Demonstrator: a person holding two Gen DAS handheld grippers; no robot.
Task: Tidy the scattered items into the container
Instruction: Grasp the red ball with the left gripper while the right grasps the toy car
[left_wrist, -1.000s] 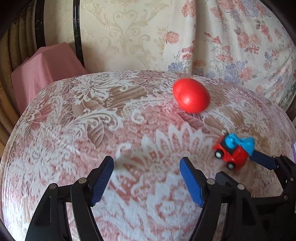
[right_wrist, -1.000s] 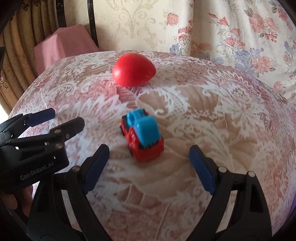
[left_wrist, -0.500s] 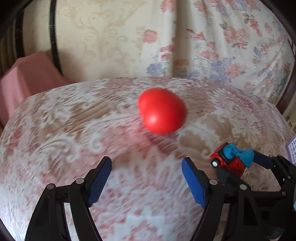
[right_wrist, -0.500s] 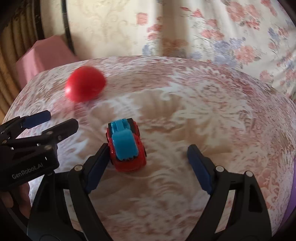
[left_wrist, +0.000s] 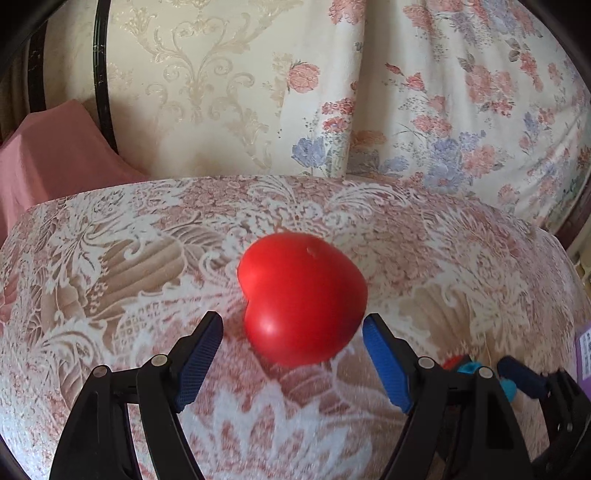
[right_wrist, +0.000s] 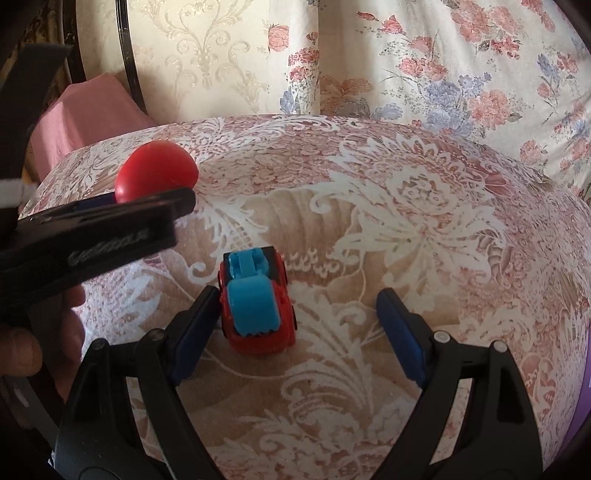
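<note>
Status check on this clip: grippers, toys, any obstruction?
Left gripper open, red heart toy between jaws, ungripped. Right gripper open around red-and-blue toy car. No container visible. Nothing obstructing.

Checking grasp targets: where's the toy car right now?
Right wrist view: the car sits on the patterned cloth between the open right tongs, close against the left pad, with the red heart further back left.

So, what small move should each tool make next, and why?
Probably both should close. The left tool is open with the red heart between its pads, gaps on both sides. The right tool is open around the toy car, which sits against its left pad, so shift slightly left first.
</note>
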